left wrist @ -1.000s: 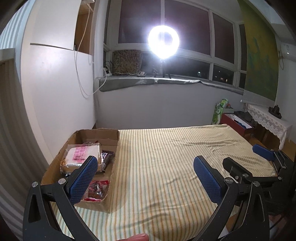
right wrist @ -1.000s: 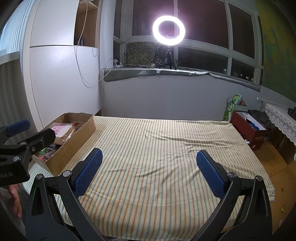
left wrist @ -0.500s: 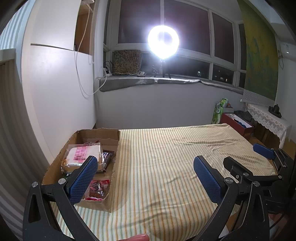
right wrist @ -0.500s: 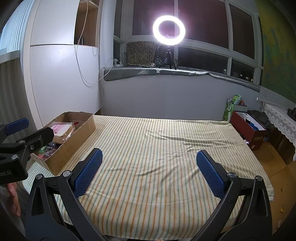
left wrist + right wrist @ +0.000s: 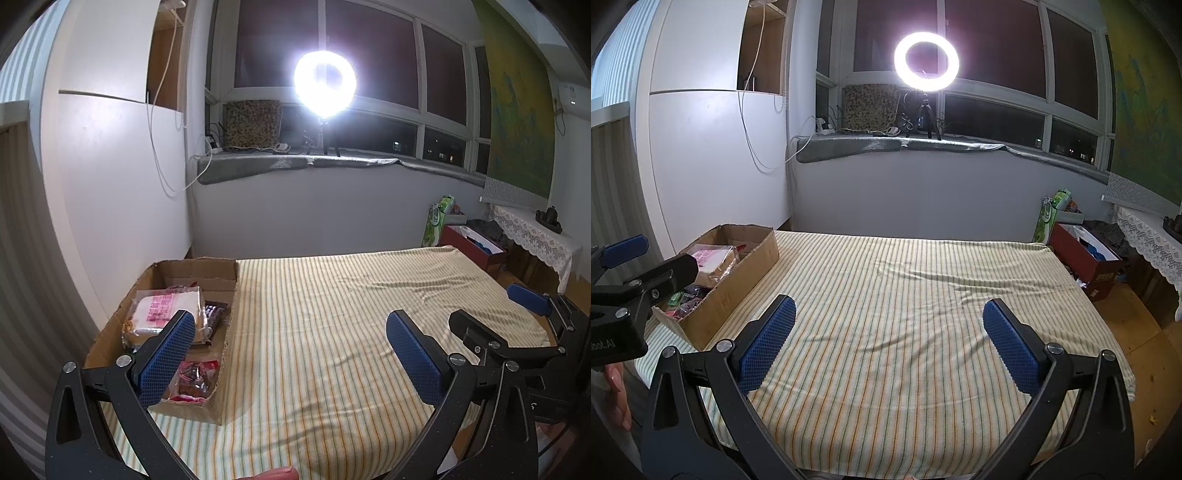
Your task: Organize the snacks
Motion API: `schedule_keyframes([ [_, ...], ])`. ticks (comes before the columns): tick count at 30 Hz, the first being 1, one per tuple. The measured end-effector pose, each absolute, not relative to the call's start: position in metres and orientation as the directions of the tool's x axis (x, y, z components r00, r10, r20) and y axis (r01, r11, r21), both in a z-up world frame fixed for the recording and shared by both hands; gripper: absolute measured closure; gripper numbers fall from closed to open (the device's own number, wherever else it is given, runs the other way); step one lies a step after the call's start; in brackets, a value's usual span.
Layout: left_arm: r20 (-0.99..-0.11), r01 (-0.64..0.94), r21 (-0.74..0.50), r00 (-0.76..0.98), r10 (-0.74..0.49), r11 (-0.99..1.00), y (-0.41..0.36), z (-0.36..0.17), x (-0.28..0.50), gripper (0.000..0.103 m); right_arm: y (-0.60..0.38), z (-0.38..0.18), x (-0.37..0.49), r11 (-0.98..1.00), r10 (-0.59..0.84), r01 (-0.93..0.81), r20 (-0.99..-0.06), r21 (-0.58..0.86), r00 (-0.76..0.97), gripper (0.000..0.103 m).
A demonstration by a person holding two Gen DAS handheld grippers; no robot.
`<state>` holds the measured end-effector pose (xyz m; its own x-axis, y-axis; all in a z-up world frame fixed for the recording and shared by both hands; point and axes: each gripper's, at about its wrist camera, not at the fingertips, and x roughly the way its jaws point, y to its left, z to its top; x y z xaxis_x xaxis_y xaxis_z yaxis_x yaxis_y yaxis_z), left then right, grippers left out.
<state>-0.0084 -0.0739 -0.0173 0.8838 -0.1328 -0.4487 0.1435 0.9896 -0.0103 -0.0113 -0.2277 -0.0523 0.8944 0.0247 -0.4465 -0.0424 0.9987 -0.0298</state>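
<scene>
- The left hand-held gripper [image 5: 291,347] hangs over the striped bed [image 5: 332,332], jaws wide apart and empty.
- The right hand-held gripper [image 5: 890,336] is likewise spread and empty.
- The snacks [image 5: 166,314] lie in the cardboard box [image 5: 225,369] at the bed's left edge, just beside the left gripper's left finger.

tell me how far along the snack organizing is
Looks essentially done: the packaged snacks all sit inside the brown cardboard box on the left of the striped bedspread, with no loose packets visible on it. Nothing is in hand: the left gripper and right gripper are both open and empty.
</scene>
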Motion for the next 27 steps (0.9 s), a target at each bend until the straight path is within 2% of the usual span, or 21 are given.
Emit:
schedule_keyframes([
  [27, -0.466, 0.154, -0.027, 0.872, -0.148, 0.988, -0.0734, -0.0219, -0.0046, 0.001, -0.2348, -0.0540, -0.0140, 0.999, 0.023, -0.041, -0.459, -0.029, 0.888, 0.000],
])
